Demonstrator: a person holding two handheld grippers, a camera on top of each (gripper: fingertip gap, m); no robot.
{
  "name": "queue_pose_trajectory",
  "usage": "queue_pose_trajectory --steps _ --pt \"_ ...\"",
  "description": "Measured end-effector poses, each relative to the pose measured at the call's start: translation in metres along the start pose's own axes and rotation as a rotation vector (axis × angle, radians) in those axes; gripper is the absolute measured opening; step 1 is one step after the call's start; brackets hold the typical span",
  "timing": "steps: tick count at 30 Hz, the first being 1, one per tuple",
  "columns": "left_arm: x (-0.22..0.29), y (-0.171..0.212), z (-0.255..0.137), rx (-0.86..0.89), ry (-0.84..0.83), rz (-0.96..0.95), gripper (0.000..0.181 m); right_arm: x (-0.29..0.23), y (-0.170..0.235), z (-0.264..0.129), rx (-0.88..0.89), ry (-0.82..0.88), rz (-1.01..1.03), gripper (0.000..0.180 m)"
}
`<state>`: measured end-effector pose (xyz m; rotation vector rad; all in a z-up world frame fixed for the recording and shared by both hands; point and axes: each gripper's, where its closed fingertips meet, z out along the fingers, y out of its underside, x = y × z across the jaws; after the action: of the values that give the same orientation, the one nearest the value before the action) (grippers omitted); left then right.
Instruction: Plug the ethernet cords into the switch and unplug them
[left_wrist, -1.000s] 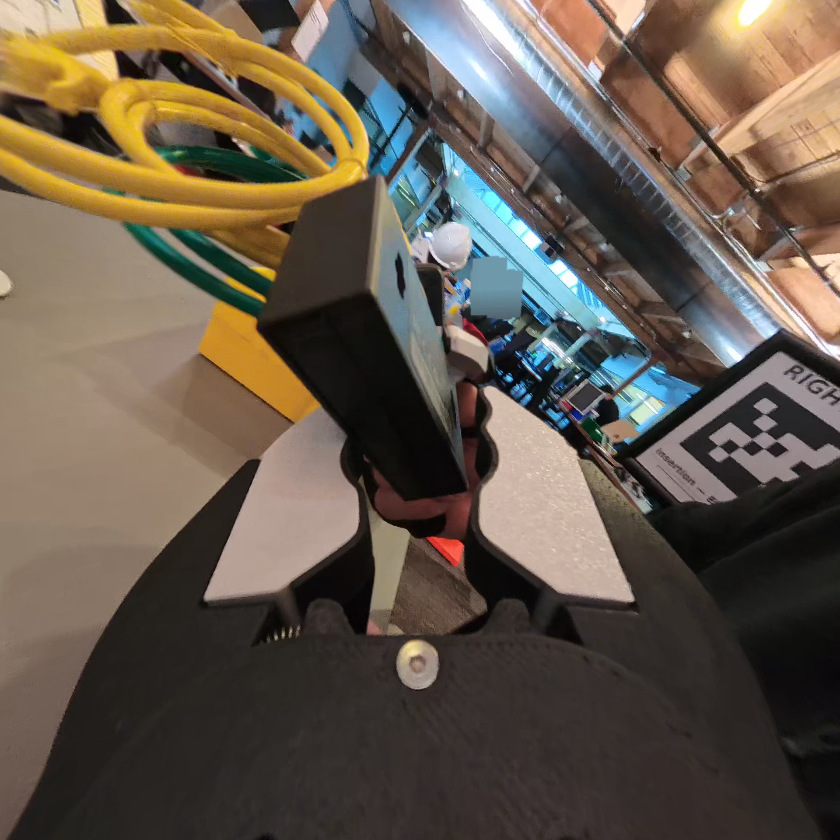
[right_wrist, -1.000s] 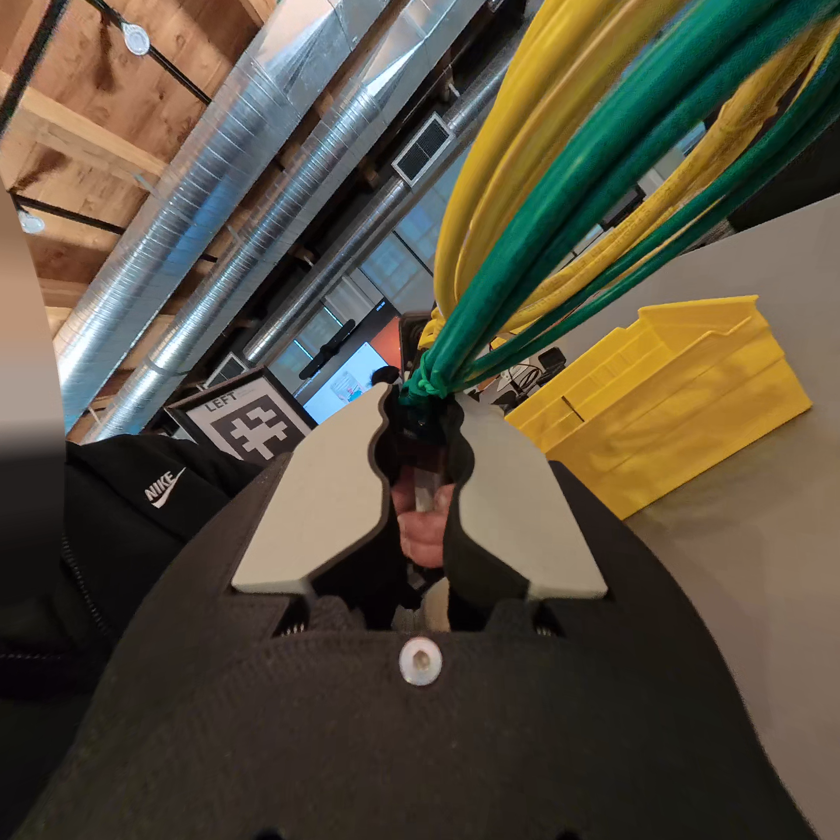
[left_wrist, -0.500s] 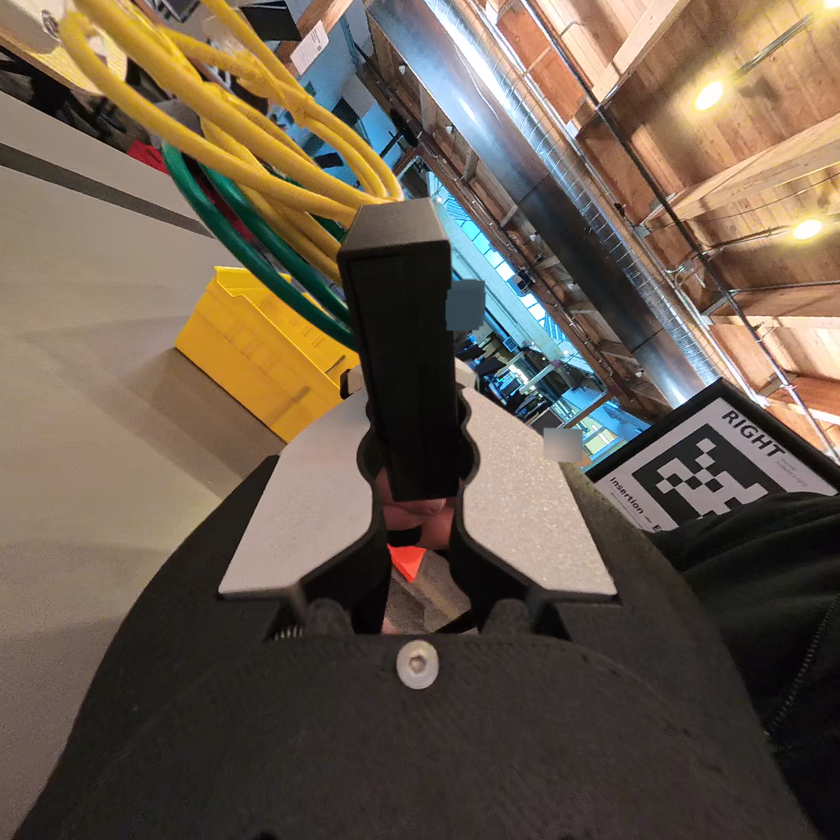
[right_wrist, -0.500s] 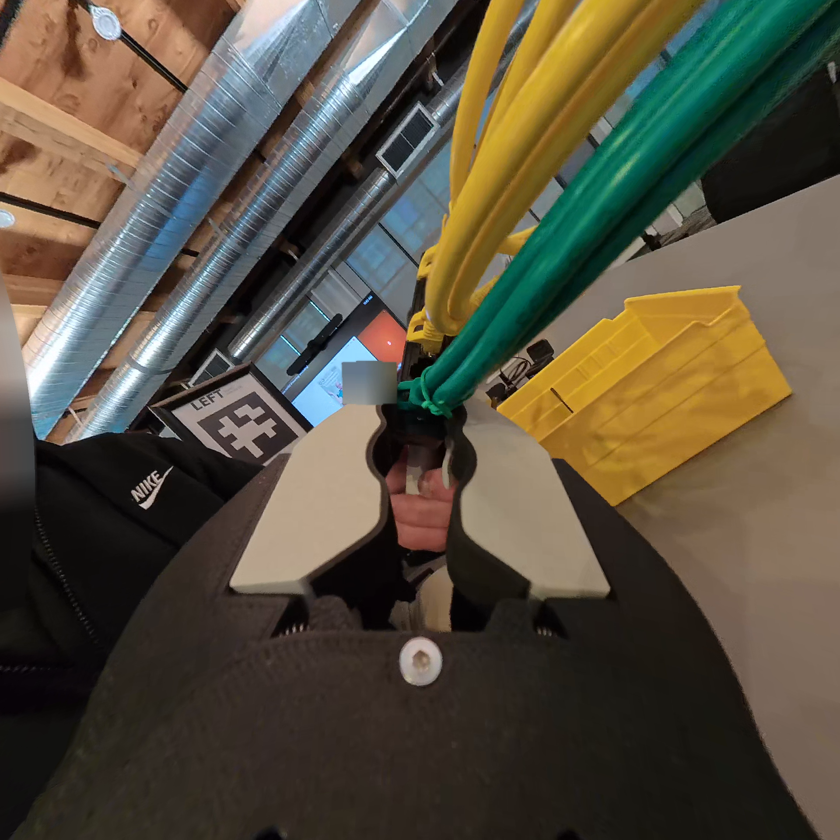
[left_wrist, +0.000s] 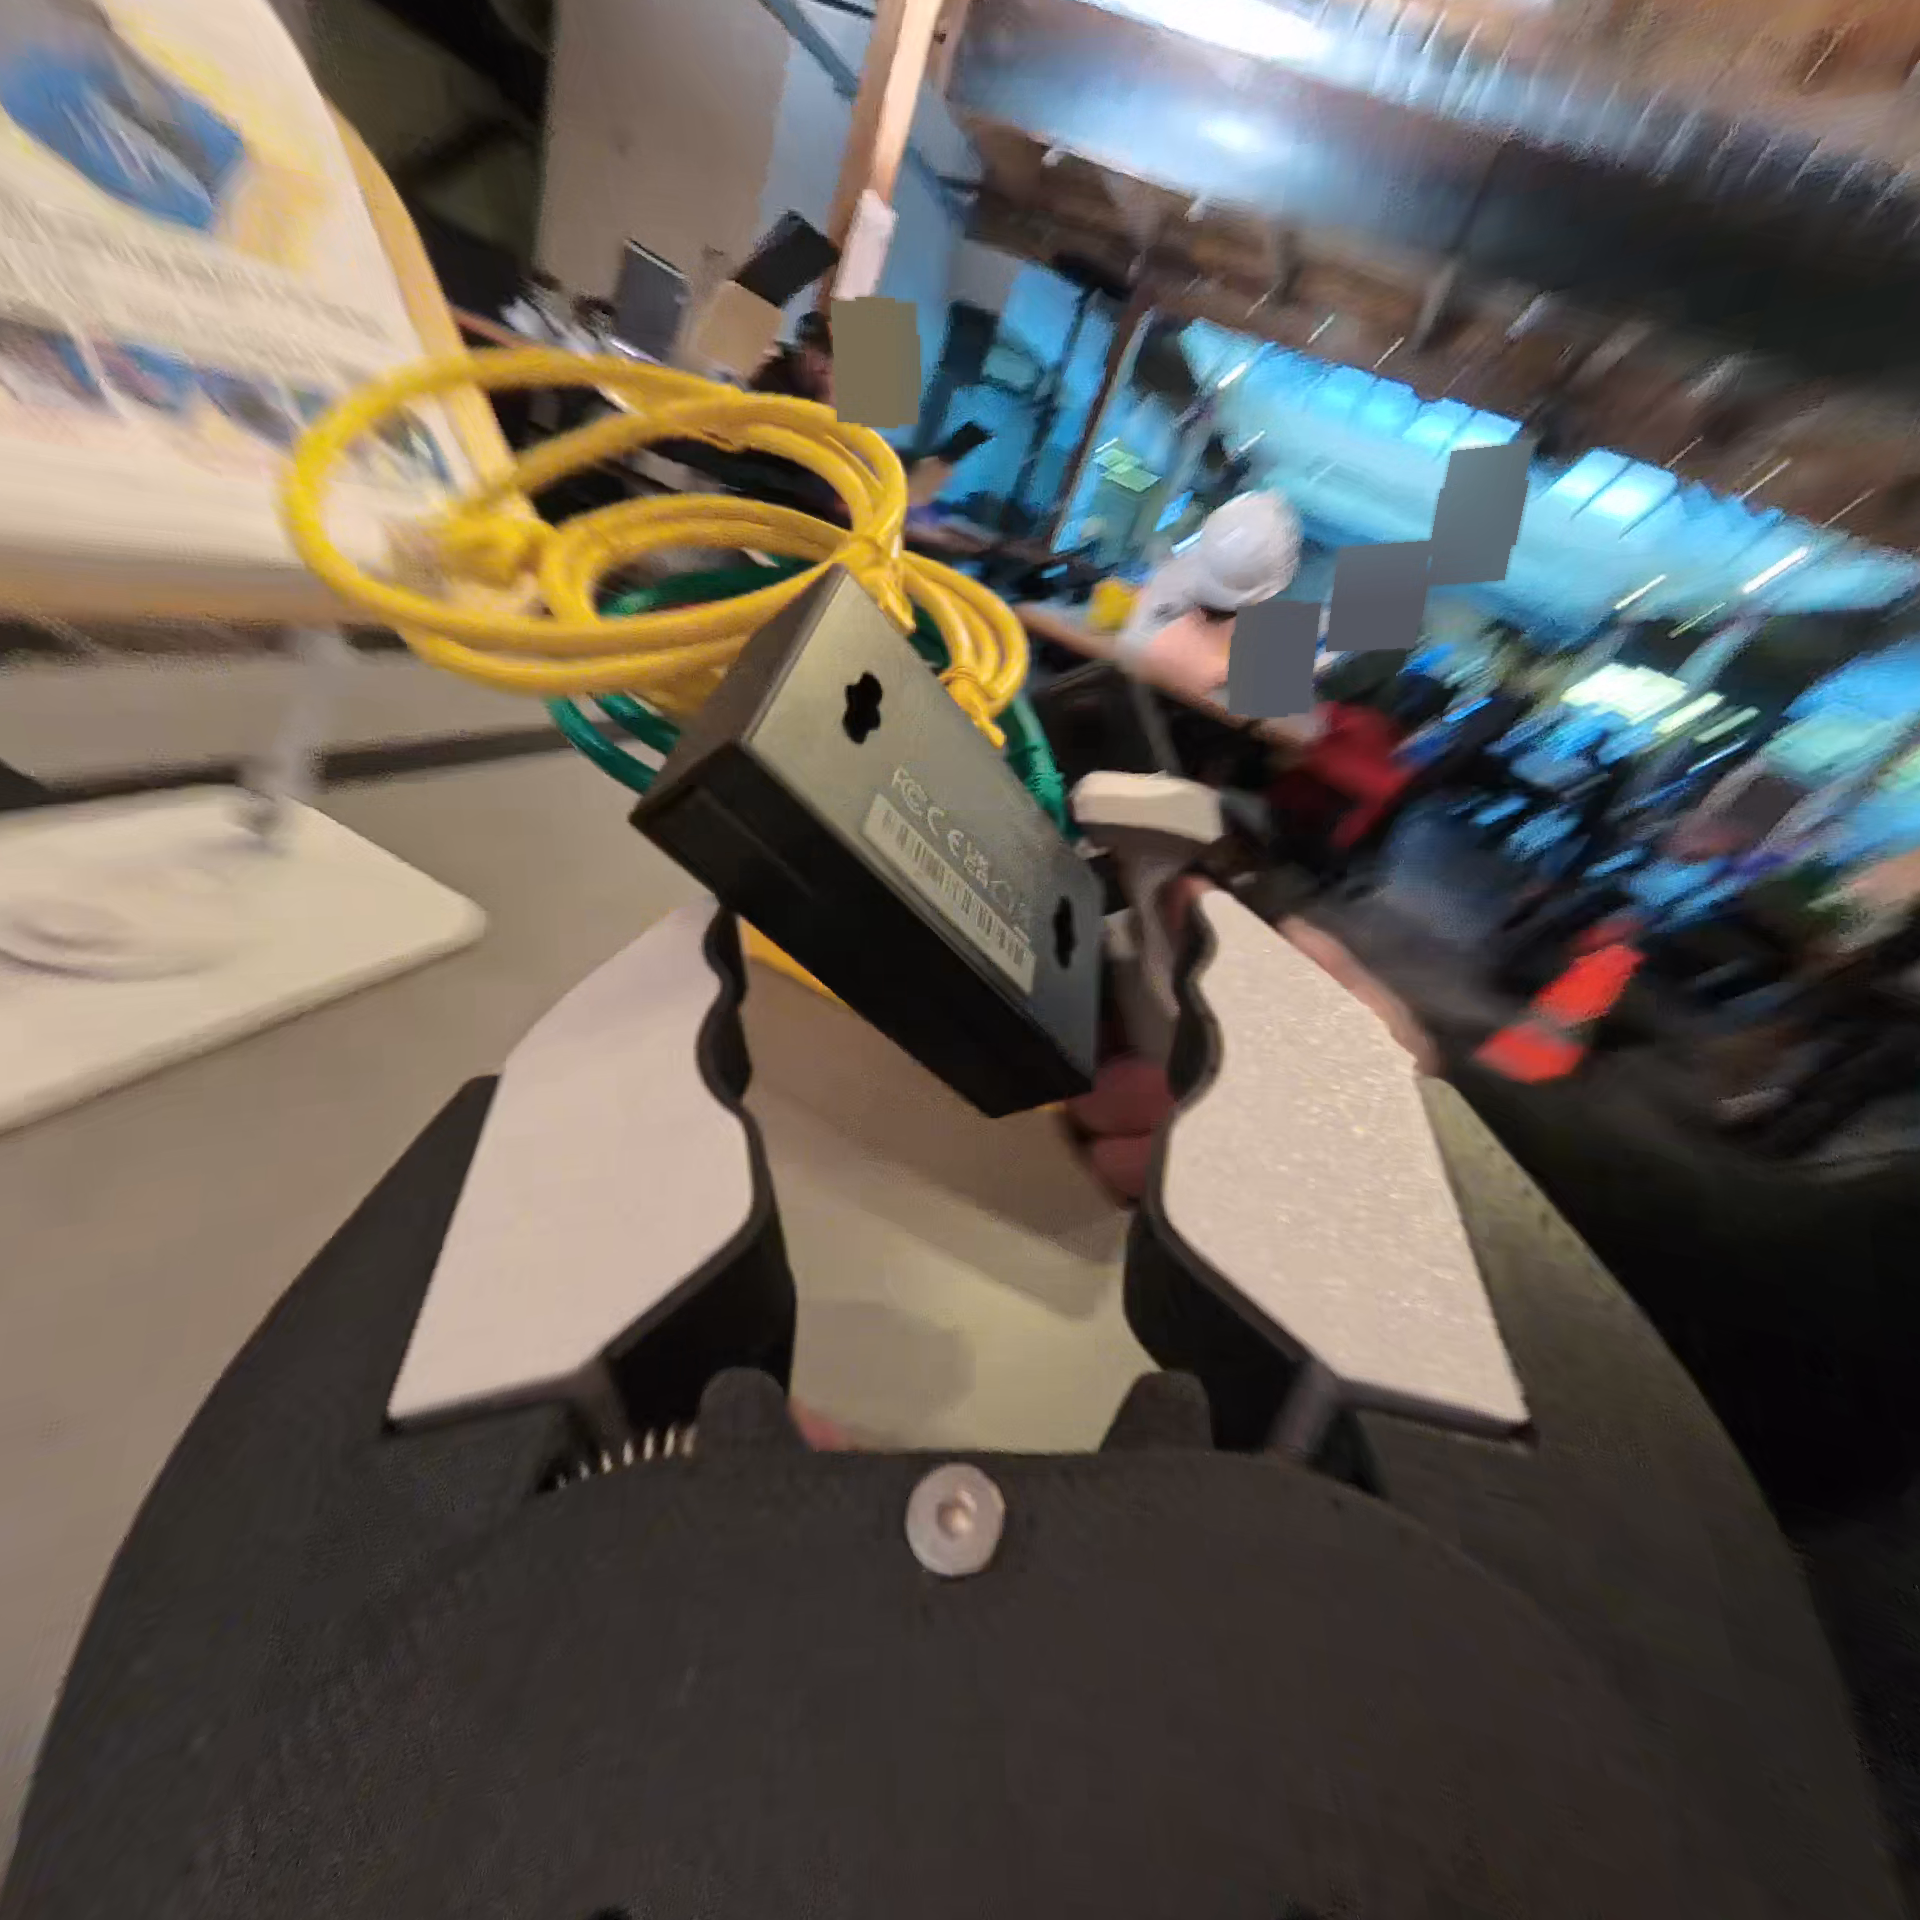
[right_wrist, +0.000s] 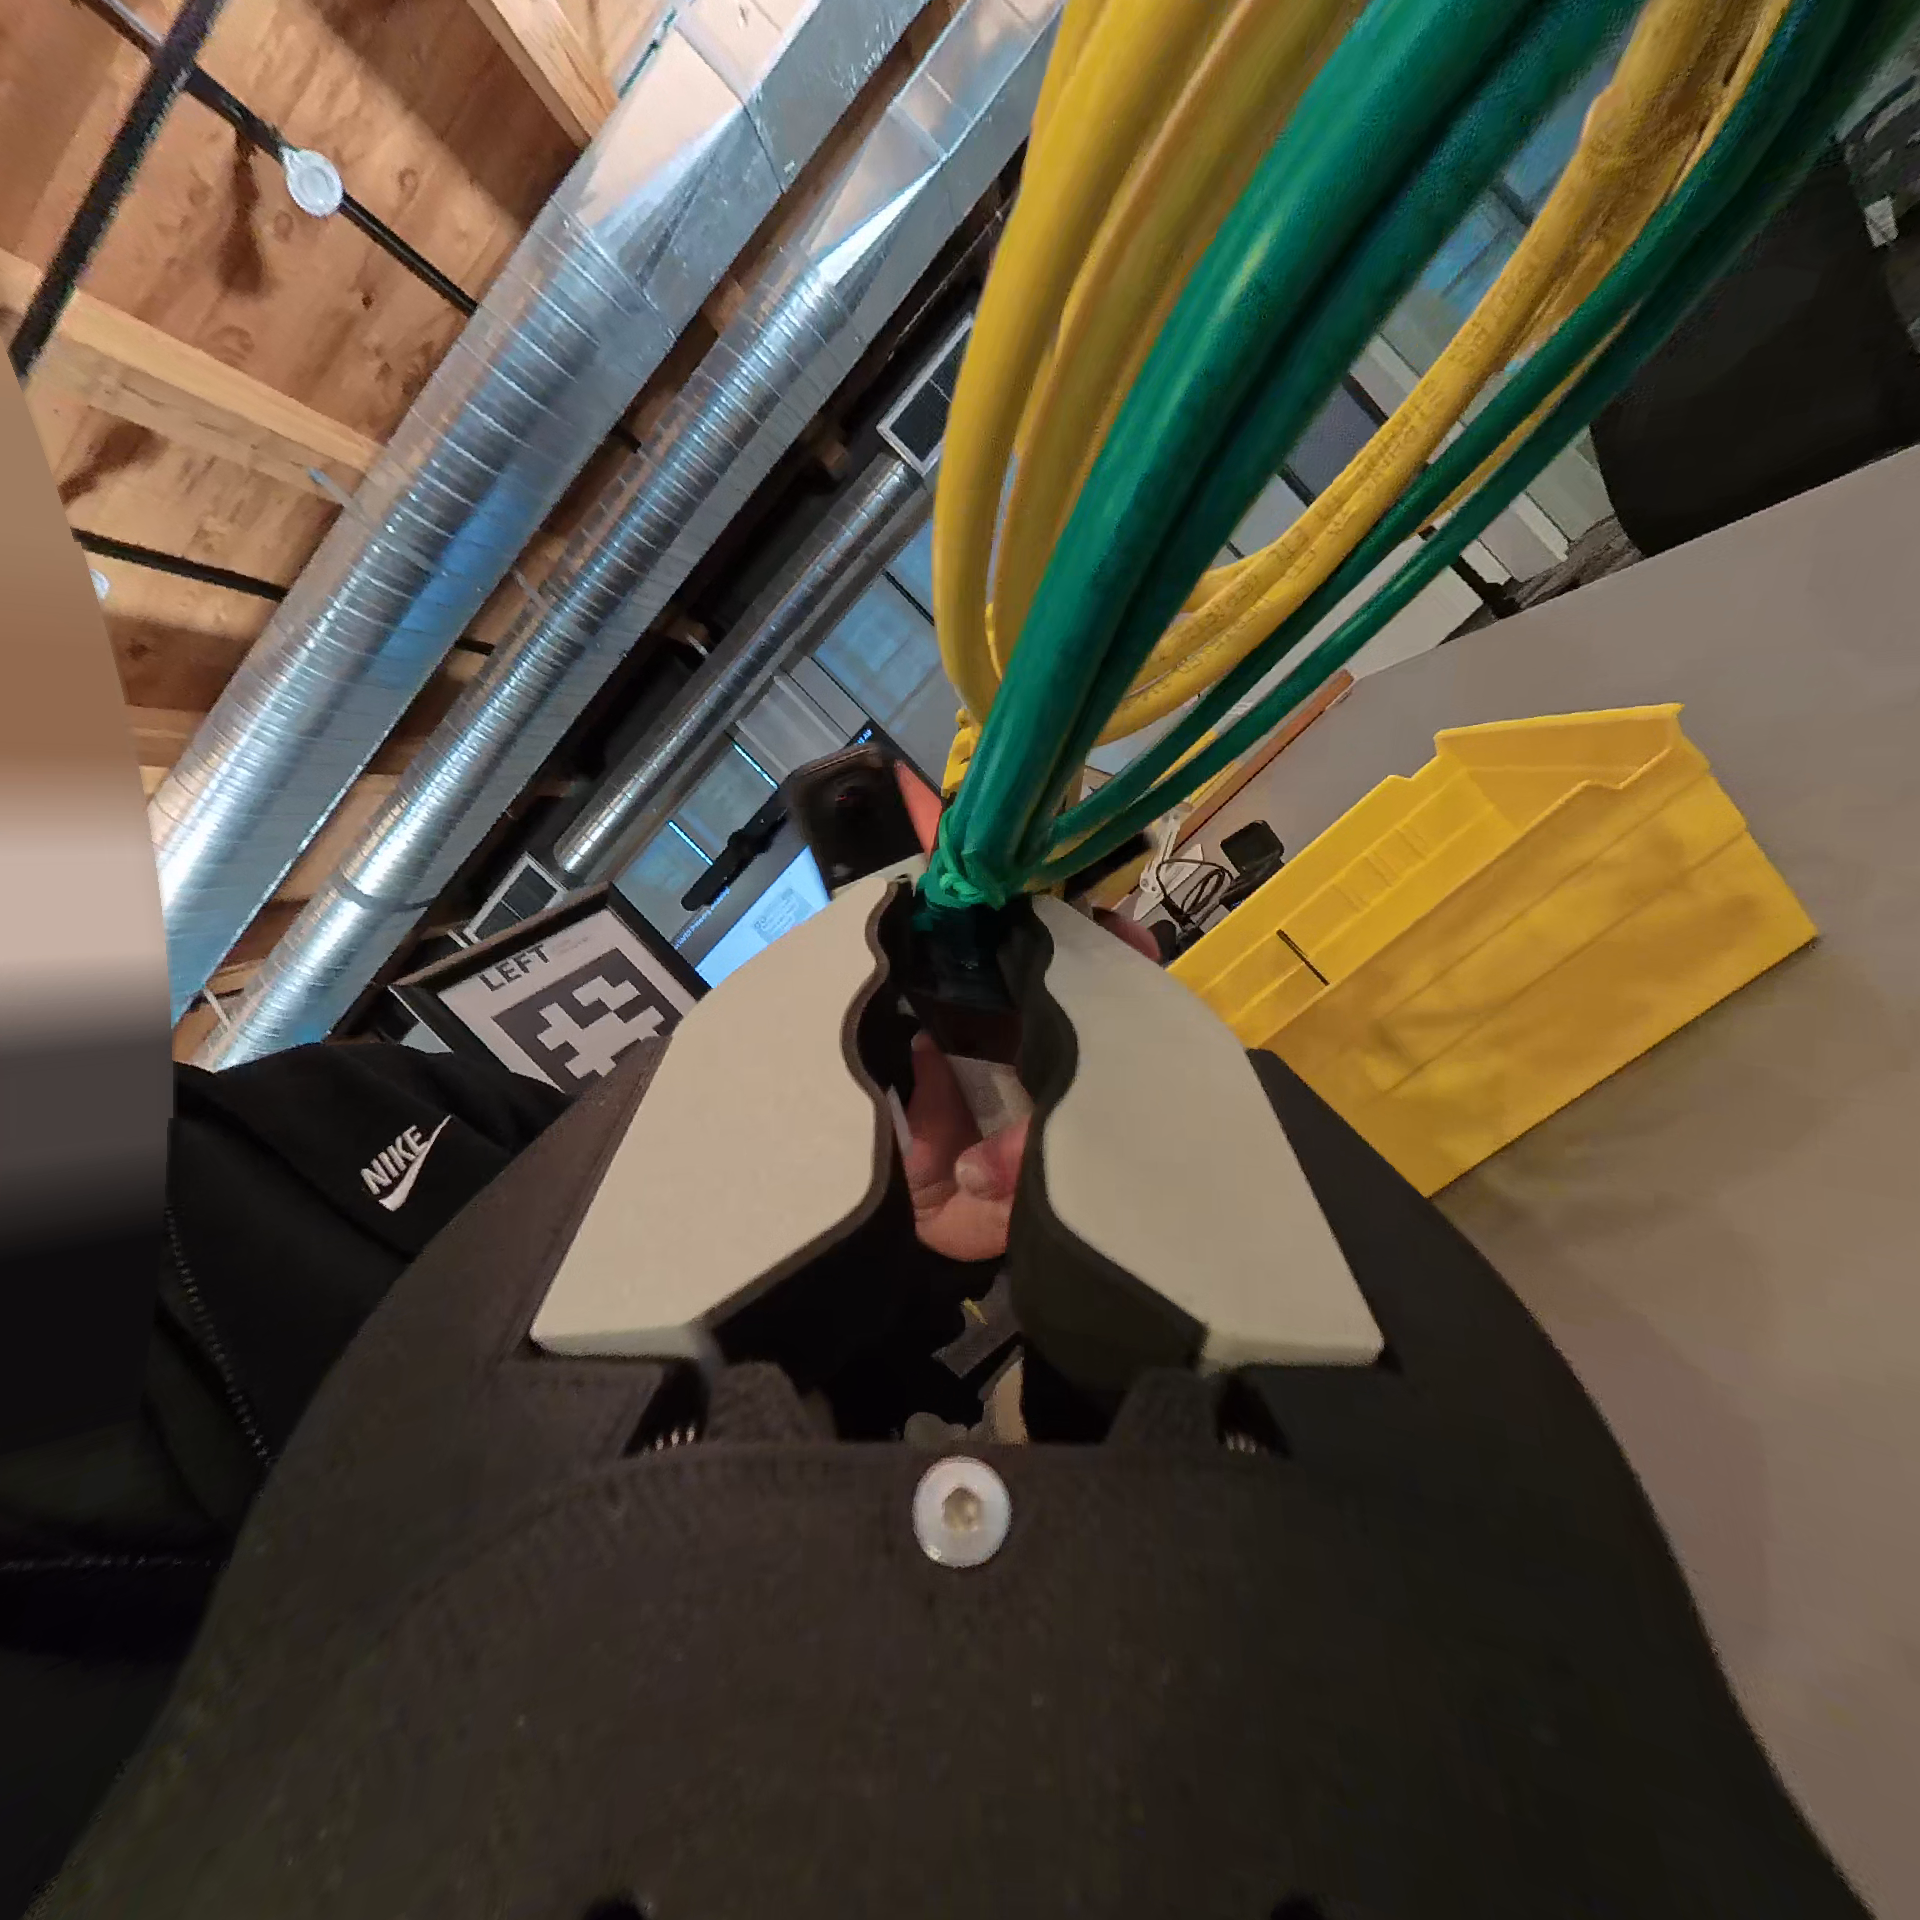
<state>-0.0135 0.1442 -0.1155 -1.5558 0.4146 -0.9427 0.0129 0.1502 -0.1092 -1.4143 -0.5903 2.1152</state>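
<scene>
Black and box-shaped, the small plastic network switch (left_wrist: 883, 842) hangs tilted in the air ahead of the left gripper (left_wrist: 956, 997), its labelled underside turned toward the camera. The left gripper's grey fingers (left_wrist: 613, 1174) stand well apart, open, and the switch only overlaps the space between their tips; whether it touches the right-hand finger cannot be told. Coiled yellow ethernet cords (left_wrist: 582, 540) and coiled green ethernet cords (left_wrist: 623, 717) loop out from the switch's far end. The other gripper's pale finger (left_wrist: 1143, 810) shows just beside the switch's lower right corner.

In the right wrist view, the right gripper (right_wrist: 961, 997) is closed on the black body of the switch (right_wrist: 966, 977), with the green cords (right_wrist: 1174, 540) and yellow cords (right_wrist: 997, 436) rising from it in a bundle, bound by a green tie (right_wrist: 966, 883) just above the fingertips. A yellow plastic bin (right_wrist: 1507, 966) sits on the grey tabletop (right_wrist: 1714, 1351) to the right. The left wrist view is motion-blurred.
</scene>
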Motion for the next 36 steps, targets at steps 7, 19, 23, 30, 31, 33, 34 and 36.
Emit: queue_pose_trajectory --steps 7,19,23,30,31,33,34,36 --pt "-0.015 -0.016 -0.003 -0.005 -0.35 0.655 0.127 0.0 0.004 0.003 0.003 -0.009 0.046 0.016" --pt "-0.015 -0.003 0.001 -0.015 -0.361 0.828 0.138 -0.004 0.006 0.01 0.03 -0.054 0.074 0.013" --pt "-0.012 0.001 0.002 0.017 -0.389 0.836 0.144 -0.011 0.0 0.01 0.067 -0.069 0.067 0.013" --pt "-0.002 -0.013 0.0 0.066 -0.352 0.809 0.116 -0.008 0.006 0.01 0.042 -0.078 0.072 0.014" --pt "0.003 -0.016 0.0 0.09 -0.309 0.754 0.116 -0.008 0.007 0.011 0.037 -0.082 0.075 0.013" --pt "0.002 -0.018 0.0 0.086 -0.27 0.651 0.114 -0.008 0.008 0.012 0.039 -0.086 0.076 0.013" --pt "-0.001 -0.015 0.001 0.059 -0.267 0.639 0.113 -0.007 0.008 0.011 0.043 -0.08 0.077 0.014" --pt "-0.001 -0.015 0.0 0.064 -0.26 0.647 0.111 -0.006 0.009 0.011 0.037 -0.08 0.081 0.014"
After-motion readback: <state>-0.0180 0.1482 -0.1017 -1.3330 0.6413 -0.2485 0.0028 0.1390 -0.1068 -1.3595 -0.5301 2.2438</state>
